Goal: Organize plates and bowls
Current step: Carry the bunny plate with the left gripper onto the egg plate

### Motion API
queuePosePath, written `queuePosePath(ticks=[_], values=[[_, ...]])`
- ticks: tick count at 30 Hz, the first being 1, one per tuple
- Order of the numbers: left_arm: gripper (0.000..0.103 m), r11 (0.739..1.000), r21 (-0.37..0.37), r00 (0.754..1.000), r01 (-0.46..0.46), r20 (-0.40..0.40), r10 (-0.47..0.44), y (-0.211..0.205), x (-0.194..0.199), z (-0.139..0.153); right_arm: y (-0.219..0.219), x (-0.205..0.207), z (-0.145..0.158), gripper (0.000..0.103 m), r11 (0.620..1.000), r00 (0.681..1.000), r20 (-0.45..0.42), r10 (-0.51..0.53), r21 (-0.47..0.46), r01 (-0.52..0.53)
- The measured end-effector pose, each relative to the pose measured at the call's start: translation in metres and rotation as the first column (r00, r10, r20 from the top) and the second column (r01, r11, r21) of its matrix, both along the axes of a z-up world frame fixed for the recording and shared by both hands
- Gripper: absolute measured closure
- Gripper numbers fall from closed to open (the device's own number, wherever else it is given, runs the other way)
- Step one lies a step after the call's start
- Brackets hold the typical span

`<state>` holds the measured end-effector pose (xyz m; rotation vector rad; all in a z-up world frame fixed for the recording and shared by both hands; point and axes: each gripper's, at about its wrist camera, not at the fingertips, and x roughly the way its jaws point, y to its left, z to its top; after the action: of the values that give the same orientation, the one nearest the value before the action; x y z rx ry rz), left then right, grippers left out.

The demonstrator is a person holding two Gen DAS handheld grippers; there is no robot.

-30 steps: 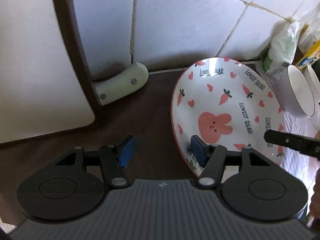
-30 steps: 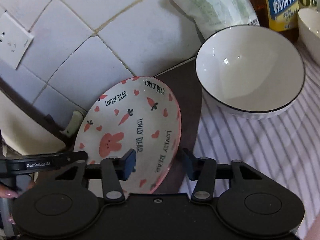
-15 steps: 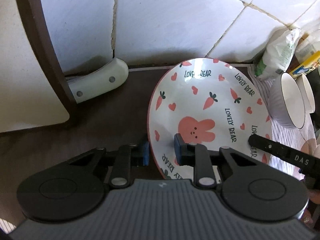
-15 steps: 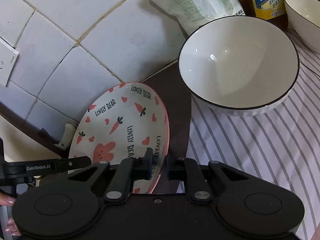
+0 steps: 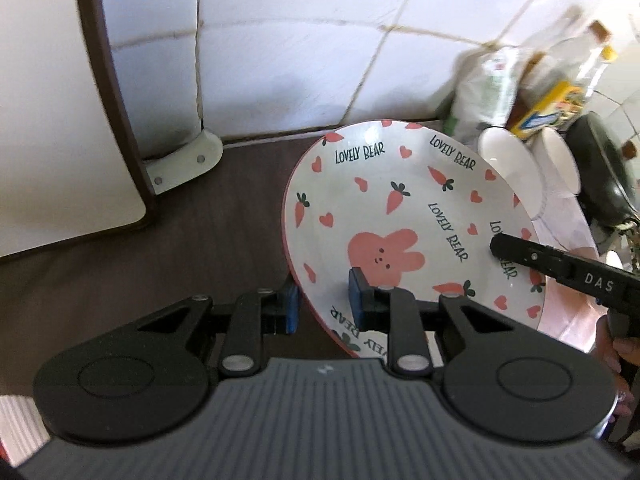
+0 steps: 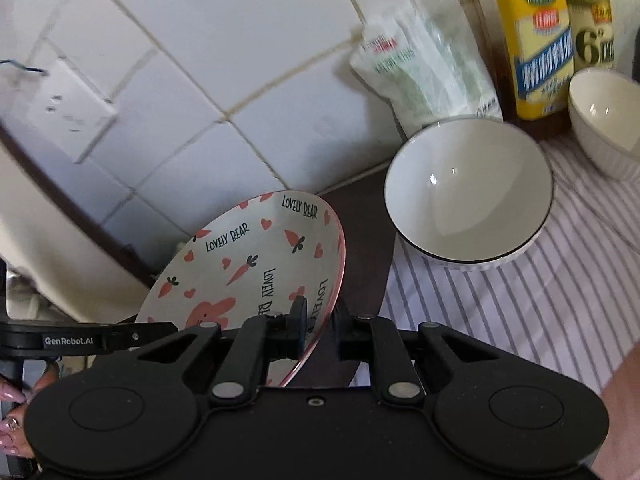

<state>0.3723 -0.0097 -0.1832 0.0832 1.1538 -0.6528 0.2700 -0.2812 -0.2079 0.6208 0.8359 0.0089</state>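
Note:
A white plate (image 5: pixel 404 216) printed with a pink rabbit, carrots and hearts hangs tilted above the dark counter, held from both sides. My left gripper (image 5: pixel 323 304) is shut on its left rim, one pad under the plate and one on its face. In the right wrist view the same plate (image 6: pixel 256 264) has my right gripper (image 6: pixel 318 326) shut on its right rim. A large white bowl with a dark rim (image 6: pixel 468 196) stands on the striped cloth, and a smaller cream bowl (image 6: pixel 608 120) sits behind it.
A tiled wall (image 5: pixel 320 40) runs close behind the plate. A white board with a brown edge (image 5: pixel 60 100) leans at the left. A plastic bag (image 6: pixel 424 76), oil bottles (image 6: pixel 536 48) and a dark pan (image 5: pixel 600 176) crowd the right. A striped cloth (image 6: pixel 520 308) covers the counter there.
Both grippers closed on opposite rims of the plate, then lifted it off the counter. The plate now hangs tilted and higher, and the background blurs with the motion.

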Motion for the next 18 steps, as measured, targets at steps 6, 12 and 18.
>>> queuePosePath(ticks=[6,12,18], values=[[0.080,1.000,-0.023,0.999,-0.010,0.041,0.011,0.010,-0.036,0.037,0.002,-0.041,0.037,0.084,0.999,0.997,0.066,0.031,-0.011,-0.030],[0.080,0.999,-0.030,0.999,0.011,0.050,-0.009,0.015,-0.074,0.058,0.011,-0.079,0.060,0.083,0.999,0.994,0.097,0.041,-0.038,-0.038],[0.080,1.000,-0.014,0.999,0.019,0.026,-0.019,0.017,-0.106,0.059,0.011,-0.115,0.064,0.083,0.999,0.995,0.089,0.044,-0.035,-0.041]])
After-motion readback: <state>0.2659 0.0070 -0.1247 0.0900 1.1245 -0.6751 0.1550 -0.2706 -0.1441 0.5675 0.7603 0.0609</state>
